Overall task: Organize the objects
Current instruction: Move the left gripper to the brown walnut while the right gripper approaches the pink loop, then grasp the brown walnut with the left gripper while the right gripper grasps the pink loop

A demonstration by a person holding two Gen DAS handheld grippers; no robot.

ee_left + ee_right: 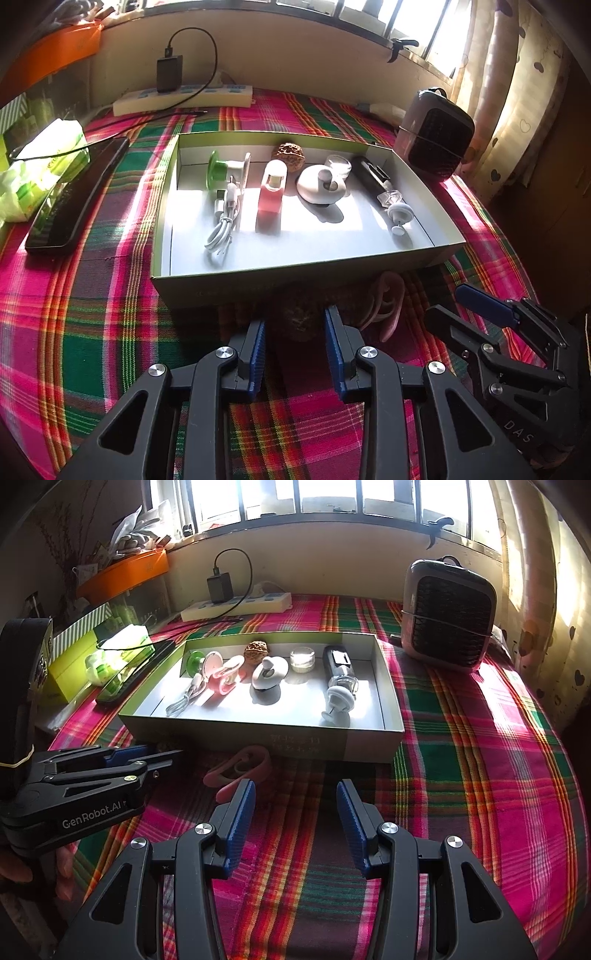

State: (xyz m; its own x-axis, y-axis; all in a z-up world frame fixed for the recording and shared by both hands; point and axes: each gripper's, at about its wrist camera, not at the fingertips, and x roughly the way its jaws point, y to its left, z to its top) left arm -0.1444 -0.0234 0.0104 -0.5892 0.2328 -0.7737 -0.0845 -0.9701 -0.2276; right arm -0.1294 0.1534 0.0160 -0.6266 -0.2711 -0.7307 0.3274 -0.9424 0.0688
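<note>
Brown wrinkly walnut [295, 319] sits on the plaid counter [92, 332] at the box's [258, 284] 6 o'clock, between the left gripper [294, 363] jaws, not clearly pinched. Round, so it could roll off. Right gripper [295, 825] jaws gape empty.

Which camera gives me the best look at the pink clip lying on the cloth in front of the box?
The right wrist view. There the pink plastic clip lies in full outline on the plaid cloth, just ahead of the green cardboard box. The left wrist view catches it only in deep shadow, dim and hard to read.
</note>
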